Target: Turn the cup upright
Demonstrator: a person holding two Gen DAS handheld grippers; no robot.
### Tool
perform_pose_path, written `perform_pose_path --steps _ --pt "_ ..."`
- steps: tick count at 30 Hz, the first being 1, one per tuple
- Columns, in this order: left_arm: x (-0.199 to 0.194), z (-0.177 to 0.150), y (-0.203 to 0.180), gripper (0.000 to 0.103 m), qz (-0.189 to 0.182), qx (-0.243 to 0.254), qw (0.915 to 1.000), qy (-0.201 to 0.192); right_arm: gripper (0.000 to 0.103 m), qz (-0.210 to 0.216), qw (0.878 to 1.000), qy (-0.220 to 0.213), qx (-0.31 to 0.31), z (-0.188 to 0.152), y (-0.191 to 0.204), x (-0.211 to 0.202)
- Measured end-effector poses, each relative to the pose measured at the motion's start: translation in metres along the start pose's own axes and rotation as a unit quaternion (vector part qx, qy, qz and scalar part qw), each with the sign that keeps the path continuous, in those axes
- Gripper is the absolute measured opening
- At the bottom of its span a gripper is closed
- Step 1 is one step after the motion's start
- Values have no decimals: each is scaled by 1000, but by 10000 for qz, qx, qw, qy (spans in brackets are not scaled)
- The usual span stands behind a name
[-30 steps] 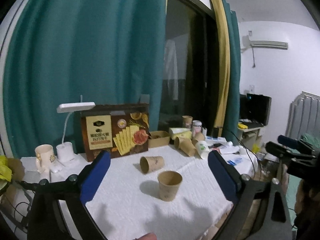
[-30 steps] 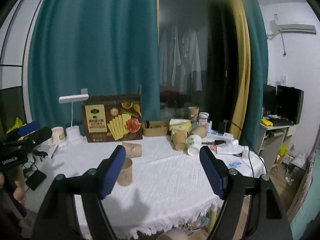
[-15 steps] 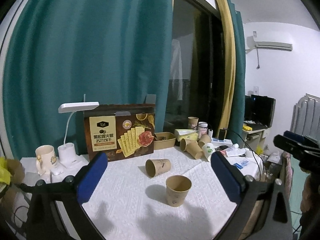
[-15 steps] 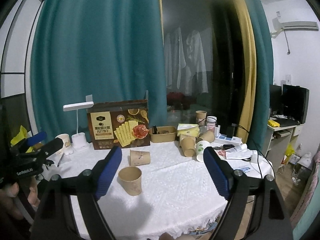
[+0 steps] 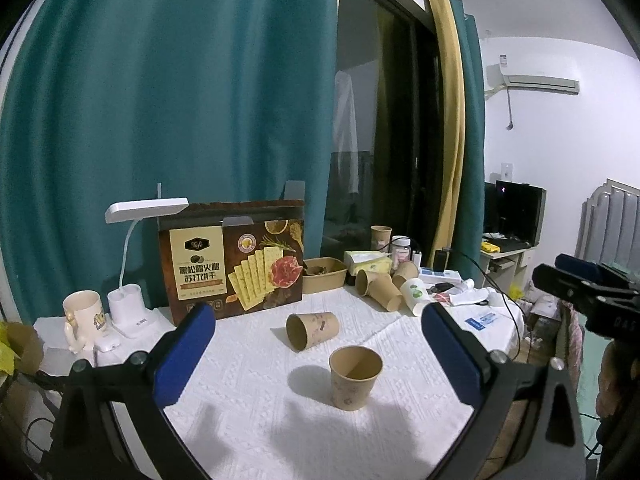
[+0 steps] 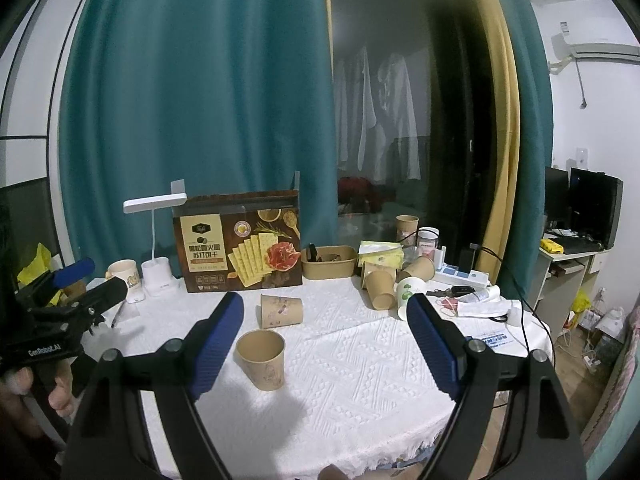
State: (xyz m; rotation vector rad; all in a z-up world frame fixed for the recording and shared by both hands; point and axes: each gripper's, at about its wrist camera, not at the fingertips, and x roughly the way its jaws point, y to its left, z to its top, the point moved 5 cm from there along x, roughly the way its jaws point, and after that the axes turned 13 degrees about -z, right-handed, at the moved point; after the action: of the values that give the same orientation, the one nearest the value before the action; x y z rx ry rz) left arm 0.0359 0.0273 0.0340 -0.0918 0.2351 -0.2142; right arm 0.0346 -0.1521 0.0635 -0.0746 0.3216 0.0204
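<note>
With both tongs, left (image 5: 316, 354) and right (image 6: 326, 344), gaping empty, the tipped cup (image 5: 313, 330) looks light and crushable: pinch its mid-wall gently.

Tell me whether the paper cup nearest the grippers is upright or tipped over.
Upright. The near paper cup stands on its base on the white tablecloth, open mouth up. The cup behind it lies on its side.
</note>
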Motion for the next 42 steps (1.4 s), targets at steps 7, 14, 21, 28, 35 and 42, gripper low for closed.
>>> perform_pose_path --steps 7,14,21,28,35,42 --pt "2 -2 1 103 11 -37 10000 28 82 -54 10000 10 30 -3 -6 5" --pt "7 -5 4 103 25 -101 9999 94 82 -69 9999 63 68 -7 -10 11" --pt "8 -6 5 103 24 -99 9999 124 82 -43 9999 86 36 -10 -10 12" --pt "8 -7 7 103 20 -105 9999 130 82 -33 9999 93 30 -12 -10 12" --pt "8 -7 7 103 18 -104 9999 128 82 -28 9999 97 26 -13 -10 12" --pt "8 -6 7 103 16 -100 9999 131 82 -33 9999 102 25 -11 -10 13"
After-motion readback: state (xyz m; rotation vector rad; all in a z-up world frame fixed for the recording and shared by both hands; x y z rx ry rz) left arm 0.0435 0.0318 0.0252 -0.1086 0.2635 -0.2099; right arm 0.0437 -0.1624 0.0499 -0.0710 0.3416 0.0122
